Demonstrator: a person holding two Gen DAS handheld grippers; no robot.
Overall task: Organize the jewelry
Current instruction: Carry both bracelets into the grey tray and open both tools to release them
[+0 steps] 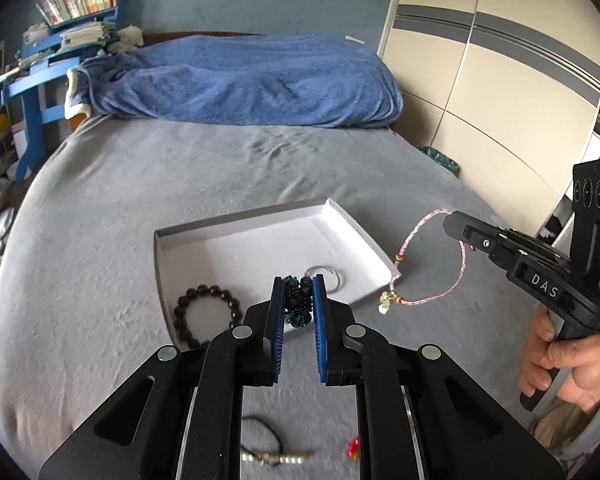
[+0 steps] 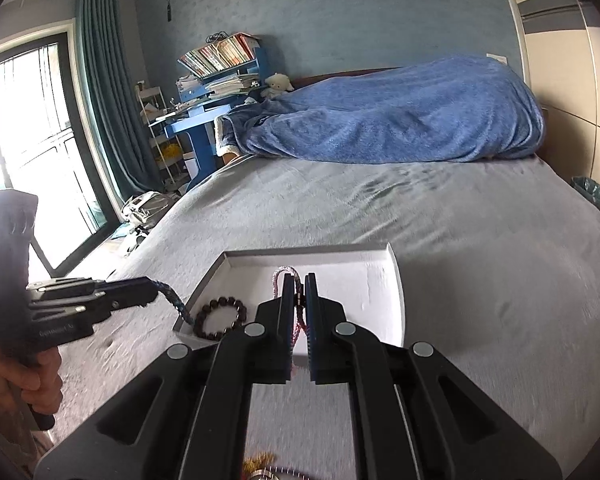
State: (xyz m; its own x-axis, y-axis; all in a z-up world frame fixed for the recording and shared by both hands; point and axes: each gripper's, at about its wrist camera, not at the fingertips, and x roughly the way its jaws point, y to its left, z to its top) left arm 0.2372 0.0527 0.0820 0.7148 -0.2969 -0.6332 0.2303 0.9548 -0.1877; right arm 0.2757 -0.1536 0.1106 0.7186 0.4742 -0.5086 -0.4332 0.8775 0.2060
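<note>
In the left wrist view, a dark bead bracelet [image 1: 207, 316] lies at the lower left of the white box [image 1: 260, 216] on the grey bed [image 1: 100, 208], already put away, with a silver ring [image 1: 326, 276] beside it. At centre, the left hand-held gripper [image 1: 299, 296] is clamped on a blue beaded bracelet [image 1: 298, 300], held above the box, likely so it can drop inside. At the lower edge a black cord piece [image 1: 266, 440] and a red bead [image 1: 353, 446] wait on the bed. On the right, the right hand-held gripper [image 1: 454, 224] pinches a pink cord bracelet [image 1: 428, 264], its loop dangling just outside the box's right corner.
</note>
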